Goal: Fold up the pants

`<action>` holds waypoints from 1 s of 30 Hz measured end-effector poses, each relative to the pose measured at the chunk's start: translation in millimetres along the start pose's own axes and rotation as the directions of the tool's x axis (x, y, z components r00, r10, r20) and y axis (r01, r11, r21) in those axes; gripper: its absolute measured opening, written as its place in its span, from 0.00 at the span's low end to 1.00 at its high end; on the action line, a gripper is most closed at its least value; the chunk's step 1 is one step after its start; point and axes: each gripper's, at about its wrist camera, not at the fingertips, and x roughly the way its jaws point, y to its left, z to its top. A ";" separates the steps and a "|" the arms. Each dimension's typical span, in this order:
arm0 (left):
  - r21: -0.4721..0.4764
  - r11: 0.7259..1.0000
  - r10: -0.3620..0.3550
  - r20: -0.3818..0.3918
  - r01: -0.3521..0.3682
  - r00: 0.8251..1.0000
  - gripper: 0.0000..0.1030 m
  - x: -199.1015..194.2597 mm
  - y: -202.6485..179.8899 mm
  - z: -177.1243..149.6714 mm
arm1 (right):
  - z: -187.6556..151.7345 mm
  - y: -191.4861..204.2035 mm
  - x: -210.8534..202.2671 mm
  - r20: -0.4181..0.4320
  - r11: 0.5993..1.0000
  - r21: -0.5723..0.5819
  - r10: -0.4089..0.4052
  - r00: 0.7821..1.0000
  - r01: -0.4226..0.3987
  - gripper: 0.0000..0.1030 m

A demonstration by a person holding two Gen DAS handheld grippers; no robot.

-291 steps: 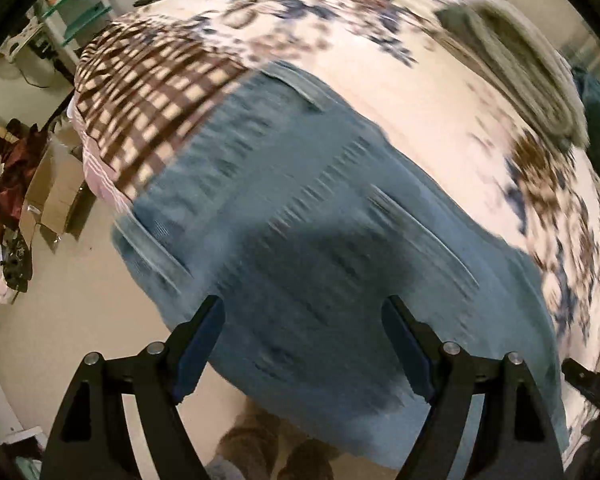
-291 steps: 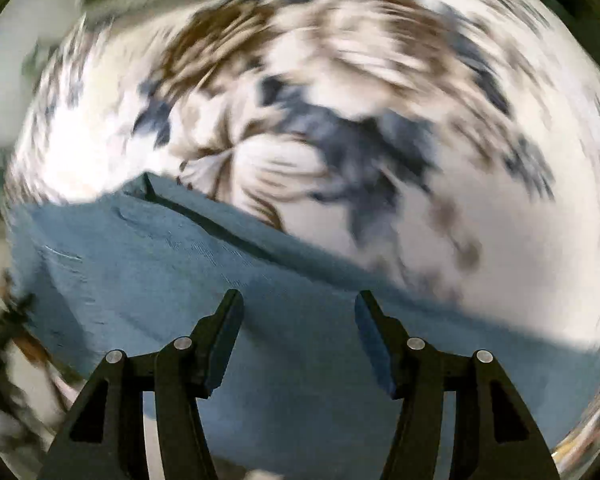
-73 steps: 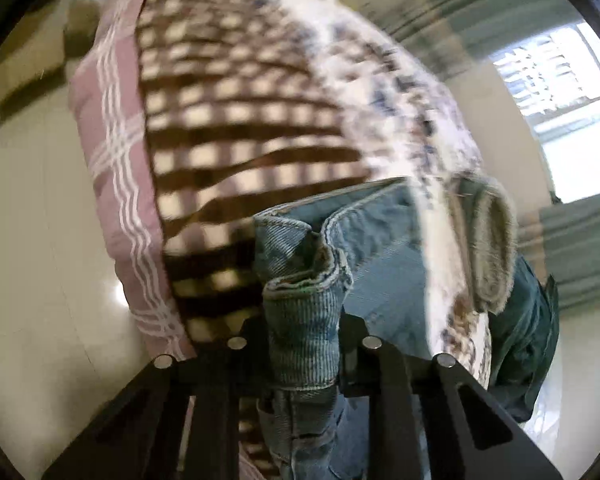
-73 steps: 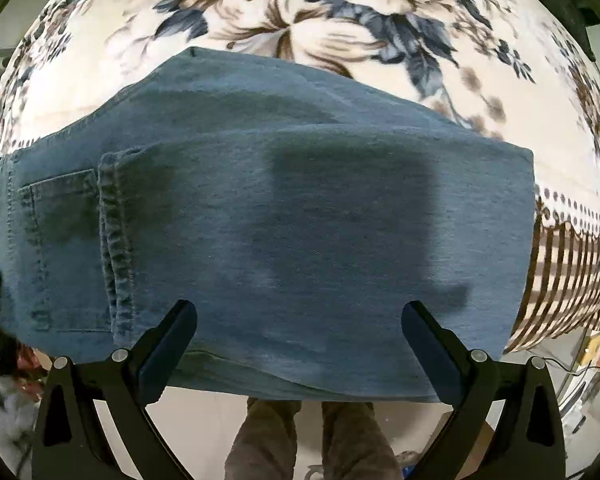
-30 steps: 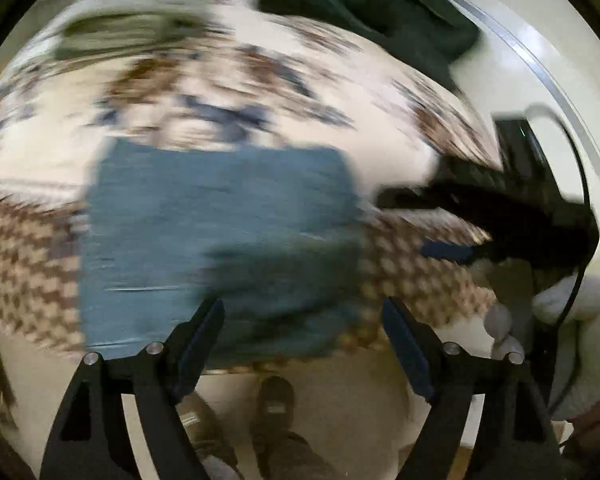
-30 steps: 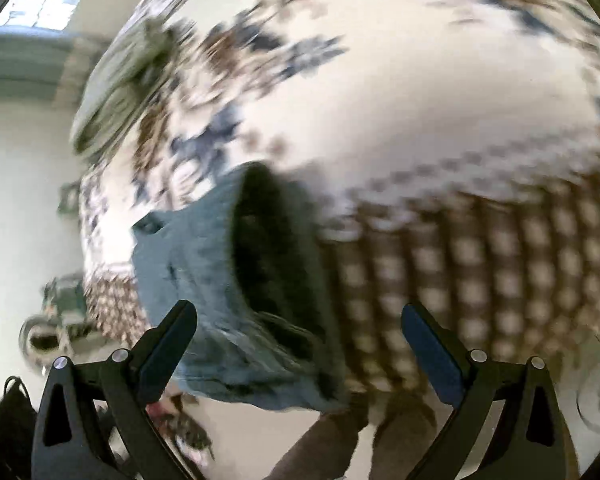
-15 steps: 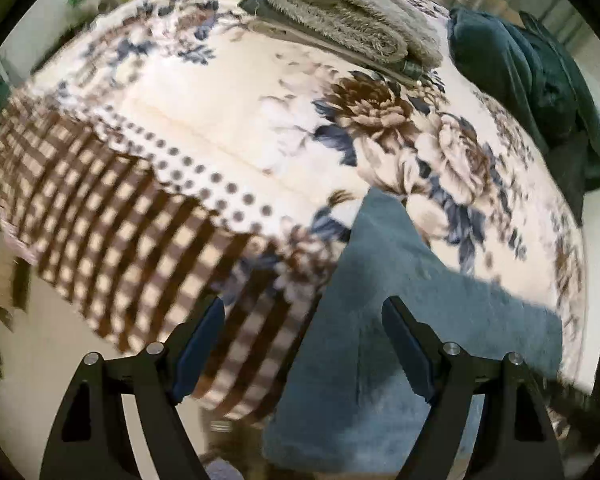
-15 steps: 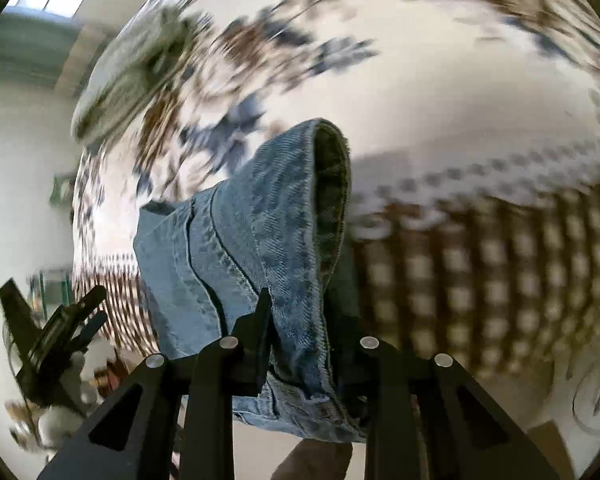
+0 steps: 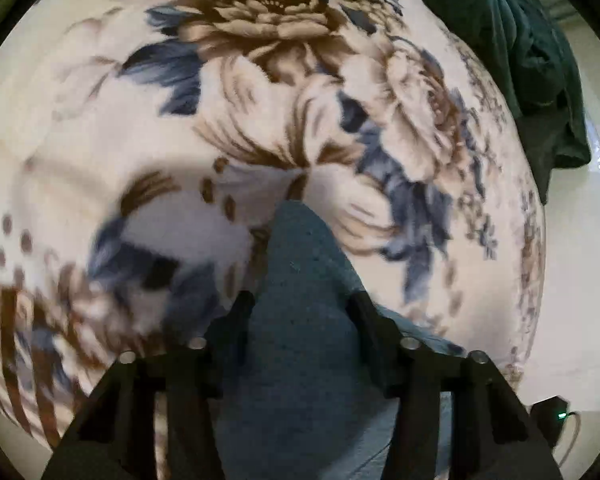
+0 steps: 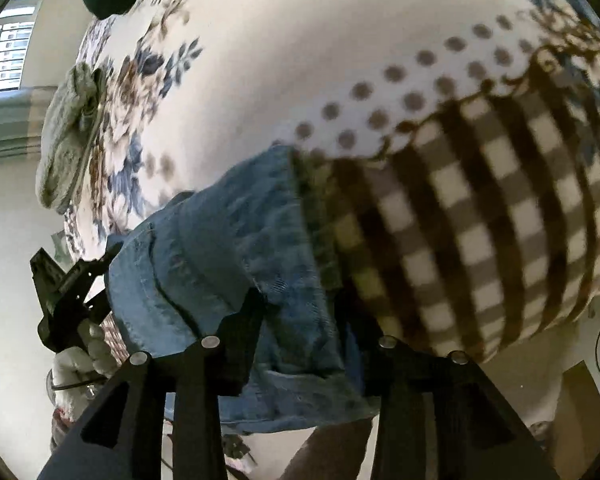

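Both your left gripper [image 9: 300, 312] and right gripper [image 10: 300, 308] clamp the folded jeans [image 10: 228, 256]; the left jaws have just been closing, the right easing wider. The thick 6 o'clock stack may slip.

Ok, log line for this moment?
stage: mid-fold | left gripper: closing on jeans | right gripper: jeans between jaws, reopening | surface: floral blanket

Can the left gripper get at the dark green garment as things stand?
Probably not: the left gripper has the jeans between its jaws, which have just been closing, and the dark green garment lies across the floral blanket.
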 end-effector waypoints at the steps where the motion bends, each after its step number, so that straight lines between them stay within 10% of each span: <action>1: 0.004 1.000 -0.003 -0.003 0.003 1.000 0.40 2.0 2.7 0.2 | 2.3 0.0 2.4 -0.007 1.000 -0.004 -0.012 1.000 0.012 0.38; 5: -0.042 0.996 -0.075 -0.021 0.074 0.997 0.43 -0.2 15.5 1.3 | 6.2 14.8 8.6 -0.058 0.998 -0.067 -0.023 0.998 0.019 0.57; 7: -0.040 0.992 -0.125 -0.043 0.123 0.991 0.49 -10.1 16.1 -0.4 | 7.7 13.4 10.4 -0.067 0.996 -0.068 0.051 0.996 -0.056 0.91; 11: -0.014 0.977 -0.213 -0.035 0.213 0.976 0.74 -34.3 23.0 -15.7 | 12.5 8.8 34.1 -0.135 0.989 -0.075 0.115 0.984 -0.126 0.95; 17: -0.045 0.961 -0.275 -0.114 0.272 0.955 0.76 -7.5 37.3 -45.8 | 17.2 28.5 67.5 -0.203 0.970 -0.122 0.184 0.962 -0.211 0.98; 20: -0.007 0.956 -0.294 -0.080 0.294 0.952 0.62 -10.7 30.8 -49.6 | 8.3 53.2 79.3 -0.216 0.952 -0.218 0.167 0.962 -0.214 0.87; 23: 0.039 0.957 -0.284 -0.045 0.286 0.958 0.41 -21.2 27.2 -53.8 | 2.0 67.7 85.7 -0.196 0.951 -0.259 0.119 0.973 -0.169 0.46; 30: 0.078 0.950 -0.303 0.008 0.302 0.953 0.30 -57.3 26.5 -45.1 | -0.4 119.5 58.0 -0.118 0.931 -0.318 0.147 0.982 -0.178 0.31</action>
